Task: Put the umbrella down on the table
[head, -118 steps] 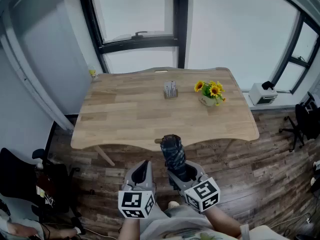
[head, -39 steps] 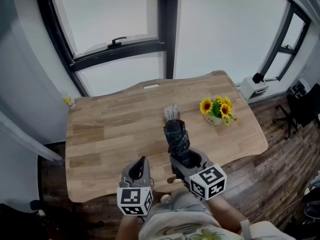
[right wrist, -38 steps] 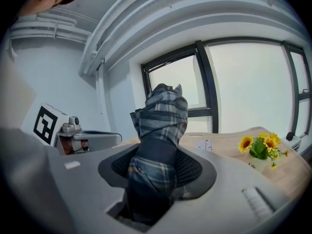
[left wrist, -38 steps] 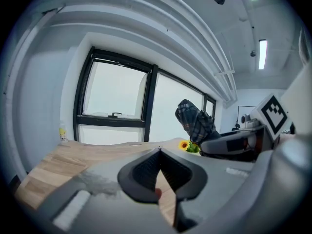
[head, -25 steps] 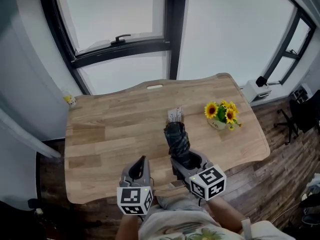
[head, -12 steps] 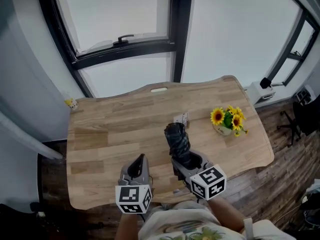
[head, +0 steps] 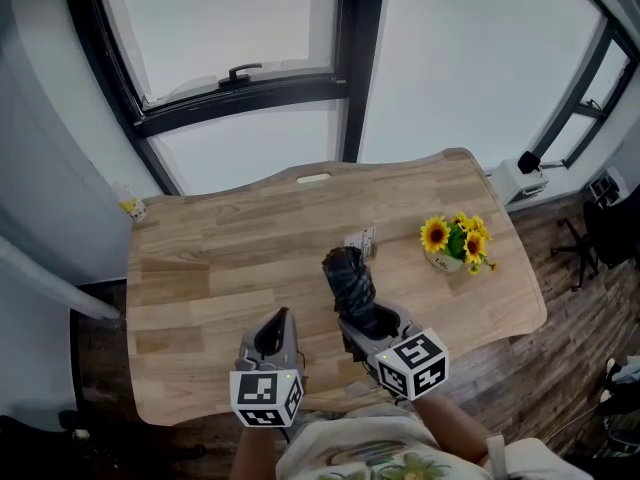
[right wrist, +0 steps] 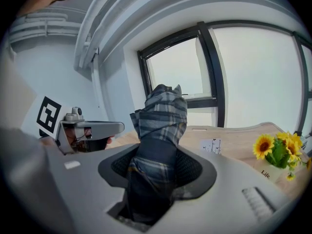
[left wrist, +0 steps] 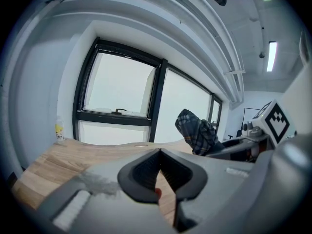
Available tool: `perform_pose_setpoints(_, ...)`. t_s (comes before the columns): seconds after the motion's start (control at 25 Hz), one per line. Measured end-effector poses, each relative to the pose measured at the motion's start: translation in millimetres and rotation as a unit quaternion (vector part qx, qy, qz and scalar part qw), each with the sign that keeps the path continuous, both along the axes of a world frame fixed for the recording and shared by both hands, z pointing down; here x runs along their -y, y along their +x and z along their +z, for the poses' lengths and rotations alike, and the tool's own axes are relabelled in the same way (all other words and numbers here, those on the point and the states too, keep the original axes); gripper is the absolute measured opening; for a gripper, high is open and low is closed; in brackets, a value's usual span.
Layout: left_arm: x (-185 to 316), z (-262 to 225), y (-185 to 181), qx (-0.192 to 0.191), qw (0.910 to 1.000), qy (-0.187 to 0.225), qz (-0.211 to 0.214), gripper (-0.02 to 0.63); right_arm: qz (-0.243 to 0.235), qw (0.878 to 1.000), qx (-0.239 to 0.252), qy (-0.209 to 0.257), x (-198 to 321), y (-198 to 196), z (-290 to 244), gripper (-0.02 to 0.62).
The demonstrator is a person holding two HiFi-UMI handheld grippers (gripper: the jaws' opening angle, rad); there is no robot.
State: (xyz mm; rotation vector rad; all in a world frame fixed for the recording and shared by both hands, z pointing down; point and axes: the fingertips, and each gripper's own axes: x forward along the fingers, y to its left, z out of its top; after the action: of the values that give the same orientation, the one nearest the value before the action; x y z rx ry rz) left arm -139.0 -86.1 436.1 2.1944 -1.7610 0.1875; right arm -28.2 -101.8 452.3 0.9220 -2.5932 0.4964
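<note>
Between the pads of the right claw point(head: 368, 320), clamped at its lower end: a folded compact umbrella point(head: 349, 283), raised over the near part of the surface point(head: 210, 258). Tilted up and away from the claw, top end free and well clear of the jaws. Soft woven fabric, dark plaid in grey and blue, bunched in loose folds into a stubby roll. Jaws partly apart, pressed on the fabric from both sides; ribbed black pads set in smooth grey housing. Just to the left, the left claw point(head: 275, 336), jaws closed together on nothing. Beyond, pale wood planks with a wavy outline, carrying a small card stand point(head: 361, 240), a pot of yellow sunflowers point(head: 456, 243) to the right, and a little bottle point(head: 128, 208) at the far left corner.
</note>
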Motion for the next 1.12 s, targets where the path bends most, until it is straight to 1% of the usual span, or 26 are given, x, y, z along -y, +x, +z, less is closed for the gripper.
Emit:
perform_pose_setpoints(0.32, 8.4, 12.7, 2.0, -0.003, 0.9999, -0.013, 0.005, 0.0, -0.003, 1.0, -0.01, -0.018, 4.5, 0.1, 16.3, 0.21)
perform_pose_setpoints(1.12, 22.2, 34.1, 25.3, -0.008, 0.9984, -0.042, 0.037, 0.0, -0.014, 0.998, -0.029, -0.053, 10.7, 5.3, 46.5, 0.212)
